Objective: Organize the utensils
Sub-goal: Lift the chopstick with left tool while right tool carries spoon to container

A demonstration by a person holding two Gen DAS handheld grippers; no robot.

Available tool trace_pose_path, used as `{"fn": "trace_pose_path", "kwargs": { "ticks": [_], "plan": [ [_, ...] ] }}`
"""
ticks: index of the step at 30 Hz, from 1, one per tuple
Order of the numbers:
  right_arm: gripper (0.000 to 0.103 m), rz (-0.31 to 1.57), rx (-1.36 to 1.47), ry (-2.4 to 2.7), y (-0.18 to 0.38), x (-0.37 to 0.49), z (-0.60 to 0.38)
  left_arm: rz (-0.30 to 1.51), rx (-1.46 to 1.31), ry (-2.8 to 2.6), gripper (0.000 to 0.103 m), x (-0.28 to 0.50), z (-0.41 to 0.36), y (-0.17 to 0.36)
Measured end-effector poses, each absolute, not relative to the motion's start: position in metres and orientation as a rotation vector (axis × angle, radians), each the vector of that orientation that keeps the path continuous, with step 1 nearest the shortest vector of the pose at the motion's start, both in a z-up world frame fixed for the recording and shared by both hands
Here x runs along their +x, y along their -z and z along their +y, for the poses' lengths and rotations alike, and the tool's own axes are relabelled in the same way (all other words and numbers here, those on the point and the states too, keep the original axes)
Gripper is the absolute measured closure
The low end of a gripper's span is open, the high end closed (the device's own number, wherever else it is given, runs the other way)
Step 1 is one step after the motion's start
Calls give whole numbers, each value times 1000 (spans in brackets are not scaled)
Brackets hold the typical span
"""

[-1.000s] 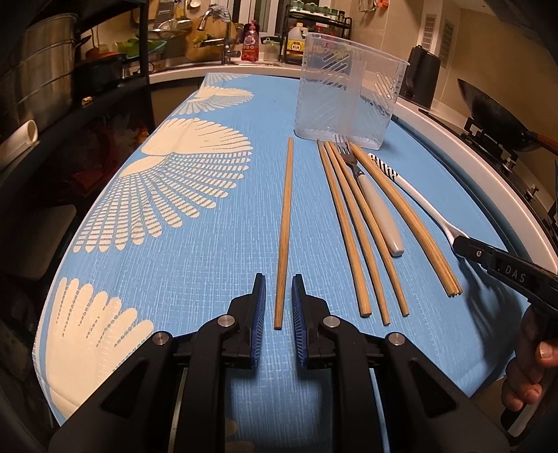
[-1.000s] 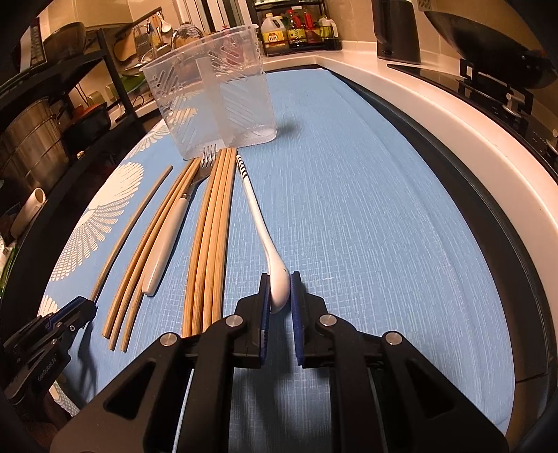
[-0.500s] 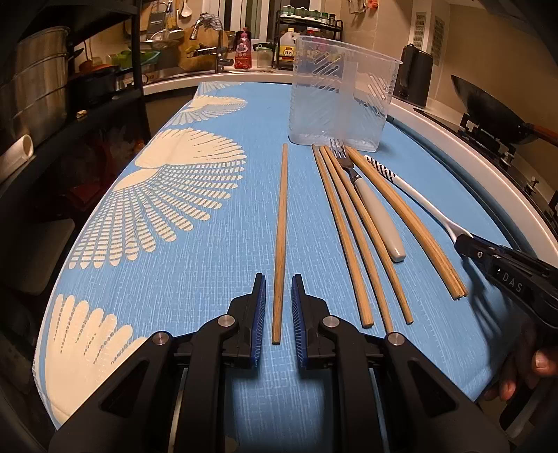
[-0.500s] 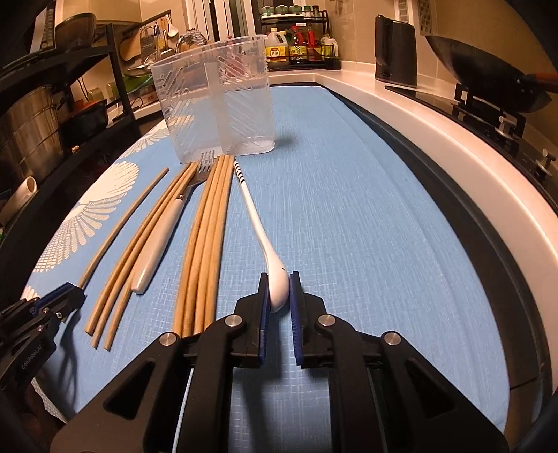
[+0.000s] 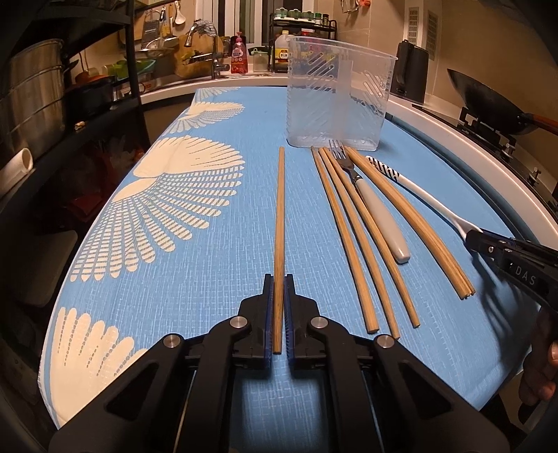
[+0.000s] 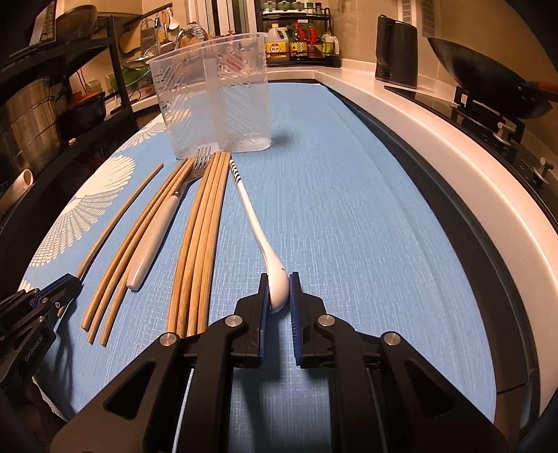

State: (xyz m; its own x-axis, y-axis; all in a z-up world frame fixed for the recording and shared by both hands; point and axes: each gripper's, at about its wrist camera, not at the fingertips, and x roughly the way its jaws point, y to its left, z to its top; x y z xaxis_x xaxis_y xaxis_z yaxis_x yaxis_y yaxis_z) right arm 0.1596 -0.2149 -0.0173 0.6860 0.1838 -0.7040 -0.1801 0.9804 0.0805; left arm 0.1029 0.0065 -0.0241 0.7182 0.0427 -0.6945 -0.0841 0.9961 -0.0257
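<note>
Warm, dim light is falling across a kitchen with beige tiled walls (image 6: pixel 352 24). A blue cloth with white fan patterns (image 5: pixel 209 223) is covering the table. A dark metal shelf (image 5: pixel 87 115) is standing to one side, a sink faucet (image 5: pixel 205 41) is showing at the back, and a wok (image 6: pixel 488 83) is sitting on the stove.

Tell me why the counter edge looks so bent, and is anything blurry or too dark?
Left wrist view: fisheye lens curves the blue mat; warm dim light, shelves at left nearly black; the lone chopstick is sharp.
Right wrist view: the white counter edge bows likewise; the spoon is crisp, the left gripper slightly blurred.
</note>
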Motion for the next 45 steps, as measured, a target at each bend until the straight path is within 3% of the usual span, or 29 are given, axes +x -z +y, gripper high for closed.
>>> {"fn": "trace_pose_path", "kwargs": {
  "ticks": [13, 22, 45],
  "plan": [
    [92, 529, -92, -209, -54, 127, -222, 466, 53, -105, 97, 70, 7, -38],
    [92, 461, -126, -228, -85, 129, -222, 382, 58, -113, 97, 72, 10, -73],
    [94, 455, -140, -269, -167, 164, -217, 560, -122, 66, 97, 143, 59, -160]
  ]
}}
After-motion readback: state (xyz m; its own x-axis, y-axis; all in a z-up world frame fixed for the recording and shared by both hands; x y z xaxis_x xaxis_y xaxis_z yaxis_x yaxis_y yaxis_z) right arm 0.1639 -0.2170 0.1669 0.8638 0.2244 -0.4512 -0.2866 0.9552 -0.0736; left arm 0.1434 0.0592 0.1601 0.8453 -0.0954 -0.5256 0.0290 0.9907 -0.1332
